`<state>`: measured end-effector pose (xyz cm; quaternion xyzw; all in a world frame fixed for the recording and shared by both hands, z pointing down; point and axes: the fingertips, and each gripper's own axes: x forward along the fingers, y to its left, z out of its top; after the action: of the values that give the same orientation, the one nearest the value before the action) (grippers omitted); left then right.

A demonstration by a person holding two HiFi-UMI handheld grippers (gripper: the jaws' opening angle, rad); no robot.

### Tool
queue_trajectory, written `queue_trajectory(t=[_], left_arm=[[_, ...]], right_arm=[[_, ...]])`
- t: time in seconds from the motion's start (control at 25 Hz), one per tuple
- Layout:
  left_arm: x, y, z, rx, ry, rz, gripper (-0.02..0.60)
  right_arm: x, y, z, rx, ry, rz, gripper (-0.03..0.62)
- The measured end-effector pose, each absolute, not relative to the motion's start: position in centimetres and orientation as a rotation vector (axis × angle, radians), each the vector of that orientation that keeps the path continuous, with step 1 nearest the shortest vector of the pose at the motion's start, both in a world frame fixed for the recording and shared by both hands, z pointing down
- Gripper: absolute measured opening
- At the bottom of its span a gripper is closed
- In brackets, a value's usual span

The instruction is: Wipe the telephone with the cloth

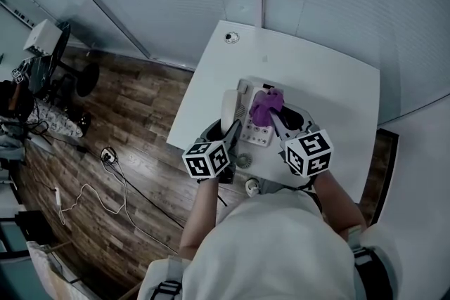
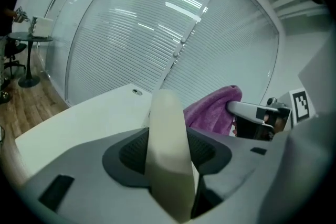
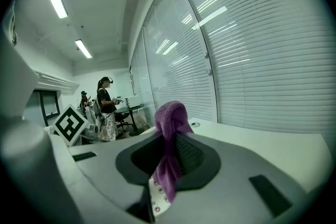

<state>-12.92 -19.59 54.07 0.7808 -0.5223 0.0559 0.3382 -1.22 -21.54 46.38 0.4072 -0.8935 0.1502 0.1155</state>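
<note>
Two tools busy, middle of frame. Clamping the lifted handset (image 1: 229,107) with the left gripper (image 1: 230,130), pinching the purple cloth (image 1: 267,105) with the right gripper (image 1: 272,117), just above the telephone (image 1: 254,137). Looks partly wiped at best; lots left to clean.

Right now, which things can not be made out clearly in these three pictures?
- Pale desk telephone keys, head view: too small to read; the purple towelling cloth covers part.
- Cream plastic handset, left gripper view: lower end cut off by the bottom edge.
- Telephone, right gripper view: only a few keys show; the grey fingers hide the rest.
- Small round objects on the white table: too small to name.
</note>
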Motion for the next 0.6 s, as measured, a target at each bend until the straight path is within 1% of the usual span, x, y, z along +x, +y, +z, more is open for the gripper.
queue_trajectory(t=[0.36,0.6], left_arm=[[-13.3,-16.6,51.2,2.036,-1.290,-0.064,0.221],[-13.7,-15.7,49.4,2.065,-1.254,-0.155,0.221]], right_arm=[[-3.5,-20.4,44.9,1.130,-2.679,0.388,0.066],[-5.0,-20.5,43.3,1.089,-2.733,0.365,0.066]])
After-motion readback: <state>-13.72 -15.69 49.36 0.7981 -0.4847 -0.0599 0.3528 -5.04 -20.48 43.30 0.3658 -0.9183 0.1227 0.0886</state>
